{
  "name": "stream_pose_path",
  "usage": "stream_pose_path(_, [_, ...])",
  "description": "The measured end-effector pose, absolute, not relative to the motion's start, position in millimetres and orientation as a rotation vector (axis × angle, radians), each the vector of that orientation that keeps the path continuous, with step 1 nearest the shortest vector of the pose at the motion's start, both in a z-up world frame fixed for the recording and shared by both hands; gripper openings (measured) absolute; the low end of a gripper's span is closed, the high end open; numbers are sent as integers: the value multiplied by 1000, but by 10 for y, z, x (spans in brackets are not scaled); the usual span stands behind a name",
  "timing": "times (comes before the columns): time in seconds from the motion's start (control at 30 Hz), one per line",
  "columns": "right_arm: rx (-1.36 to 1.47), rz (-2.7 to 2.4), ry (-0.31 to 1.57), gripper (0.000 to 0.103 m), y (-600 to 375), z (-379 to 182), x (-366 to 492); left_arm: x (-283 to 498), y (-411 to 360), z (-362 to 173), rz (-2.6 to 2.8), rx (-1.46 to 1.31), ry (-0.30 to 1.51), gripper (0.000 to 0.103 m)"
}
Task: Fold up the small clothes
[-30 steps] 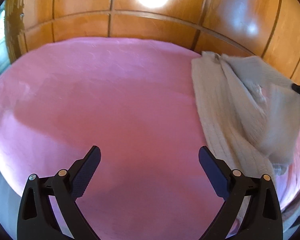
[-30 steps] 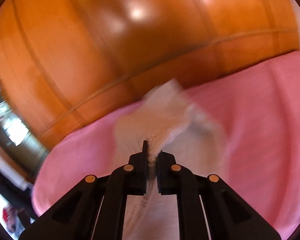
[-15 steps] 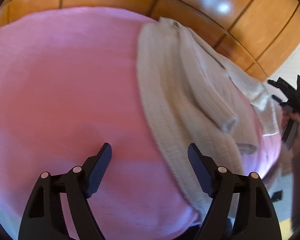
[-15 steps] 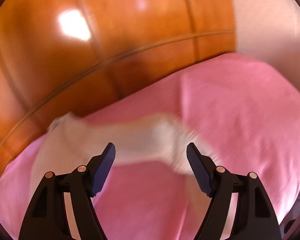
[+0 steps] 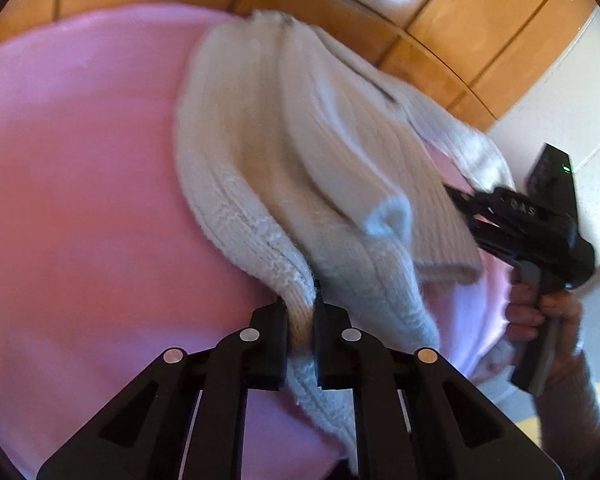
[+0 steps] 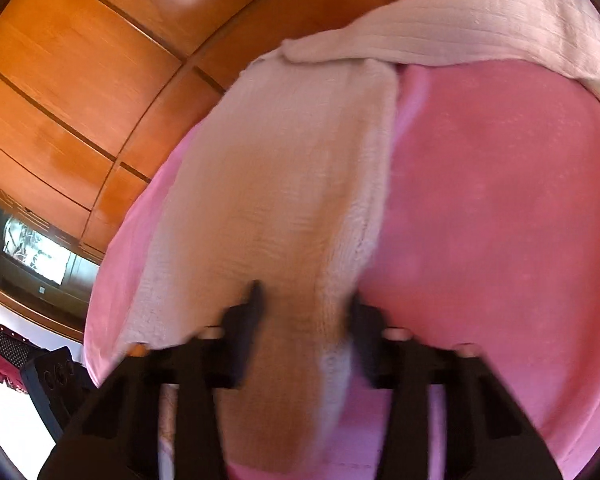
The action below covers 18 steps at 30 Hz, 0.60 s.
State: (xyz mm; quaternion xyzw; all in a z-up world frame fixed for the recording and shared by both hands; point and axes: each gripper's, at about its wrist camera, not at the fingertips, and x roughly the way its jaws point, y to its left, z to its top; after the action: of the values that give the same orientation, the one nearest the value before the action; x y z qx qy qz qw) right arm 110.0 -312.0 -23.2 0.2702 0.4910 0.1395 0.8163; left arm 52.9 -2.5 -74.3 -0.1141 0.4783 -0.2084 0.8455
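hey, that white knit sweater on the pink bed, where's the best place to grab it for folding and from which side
Judging by its pose, take the white knit sweater at its near hem corners, coming in from the near edge of the pink bed cover. The body lies lengthwise away from there, so the hem is the free edge. The left gripper, jaws just closed, already pinches one hem corner; the right gripper has closed on the hem further along.

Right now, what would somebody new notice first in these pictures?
A cream knitted sweater sprawled across a pink bed cover, below glossy wooden panelling. The left hand-held gripper pinches its near edge; the right hand-held gripper reaches in from the sweater's far side.
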Motion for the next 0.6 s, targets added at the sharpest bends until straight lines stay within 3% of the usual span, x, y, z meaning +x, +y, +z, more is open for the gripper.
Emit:
stream_pose_path(0.17, [486,221,906,6,-3358,296,1011,720,946,-186,-172,-181,829,7])
stream_pose_path(0.33, [380,88,894,6,-3448,386,1016,1119,2065,294,194,-247,722,12])
stream_pose_path(0.4, [312,-7,892,6,-3500,398,1038,1110,2129,390,248,-235,669,12])
stream_pose_path(0.43, [283,-46,887,6,-3484,404,1071,1119,2086,427,261,-215,656,15])
stream_pose_path(0.5, [178,-141,859,5,-3588,488,1119,1116,1944,419,231,-243,649,48])
stream_pose_path(0.6, [31,-243,821,5,-3718,646,1255,1109,1499,207,44,-316,700,50])
